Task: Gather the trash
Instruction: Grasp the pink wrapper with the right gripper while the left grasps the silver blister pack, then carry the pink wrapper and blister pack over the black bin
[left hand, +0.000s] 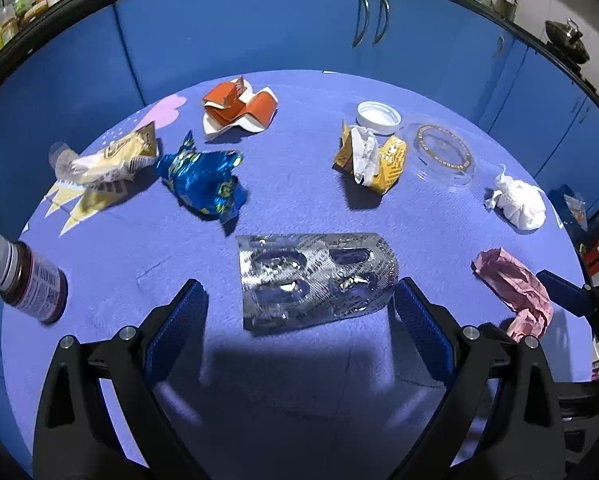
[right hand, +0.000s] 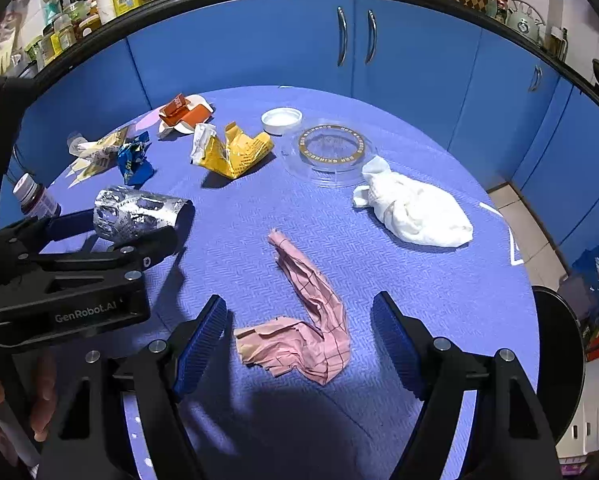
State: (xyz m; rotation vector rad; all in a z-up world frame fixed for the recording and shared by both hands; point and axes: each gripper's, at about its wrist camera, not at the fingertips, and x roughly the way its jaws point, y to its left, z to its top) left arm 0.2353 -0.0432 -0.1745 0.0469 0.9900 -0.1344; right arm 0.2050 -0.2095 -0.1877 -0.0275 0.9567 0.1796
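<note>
Nothing is yet collected: litter is seen strewn across the round blue table (right hand: 439,280). The silver foil blister pack (left hand: 315,276) near the front edge is straddled by the spread left gripper (left hand: 299,300), untouched; the crumpled pink checked paper (right hand: 299,320) is likewise framed by the wide-open right gripper (right hand: 299,328). No bin is shown. A brown pill bottle (left hand: 27,280) is left lying at the left edge, contents indiscernible.

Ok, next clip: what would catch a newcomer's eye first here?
Probably the two open tools, each lined up on a piece of trash: the left tool flanks a curled silver blister pack, and the right tool flanks a crumpled pink paper. Beyond them, bright wrappers, a white tissue wad and a clear lid lie scattered over the round blue table.
</note>
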